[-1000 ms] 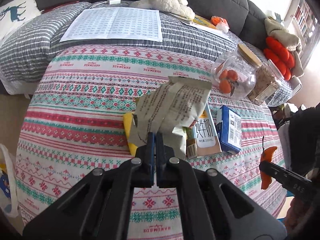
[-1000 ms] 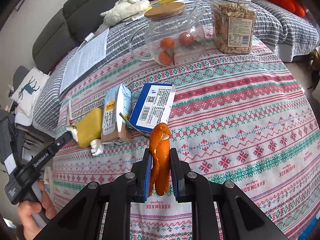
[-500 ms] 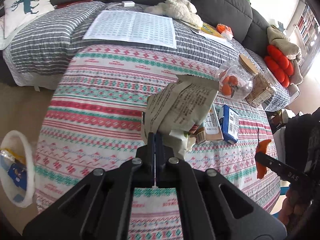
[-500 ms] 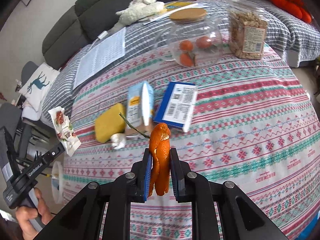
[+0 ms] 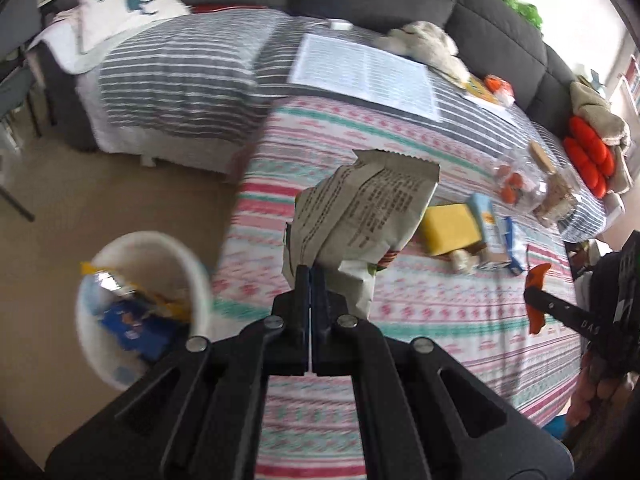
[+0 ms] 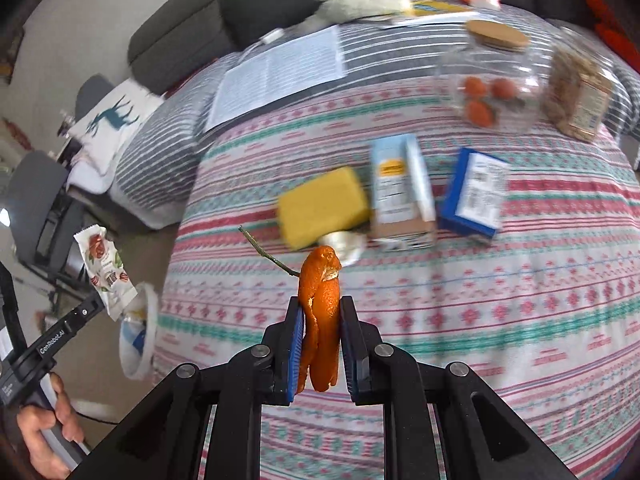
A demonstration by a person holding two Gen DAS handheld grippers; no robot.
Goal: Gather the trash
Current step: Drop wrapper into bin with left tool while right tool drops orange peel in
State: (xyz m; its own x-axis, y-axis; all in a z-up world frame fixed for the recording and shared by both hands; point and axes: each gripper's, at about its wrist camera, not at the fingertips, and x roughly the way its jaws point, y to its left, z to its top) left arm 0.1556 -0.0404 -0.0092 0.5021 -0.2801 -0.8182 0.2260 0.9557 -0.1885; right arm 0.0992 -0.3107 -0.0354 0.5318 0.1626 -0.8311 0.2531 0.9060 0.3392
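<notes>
Orange peel [image 6: 320, 320] stands upright, clenched in the right claw [image 6: 319, 350] above the counter [image 6: 480, 320]. Left claw [image 5: 310, 300] pinches a snack wrapper [image 5: 360, 216] by its lower edge, clear of the counter, with the white bin [image 5: 140, 304] below-left, presumably the drop target.

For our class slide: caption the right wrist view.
Right gripper clamps orange peel above the patterned tablecloth.

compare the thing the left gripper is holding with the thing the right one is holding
The left gripper pinches a flat, crumpled snack wrapper printed with text; the right gripper clamps a thick, curled orange peel. The wrapper is wide and pale; the peel is narrow and bright orange. Both are held off the table.
</notes>
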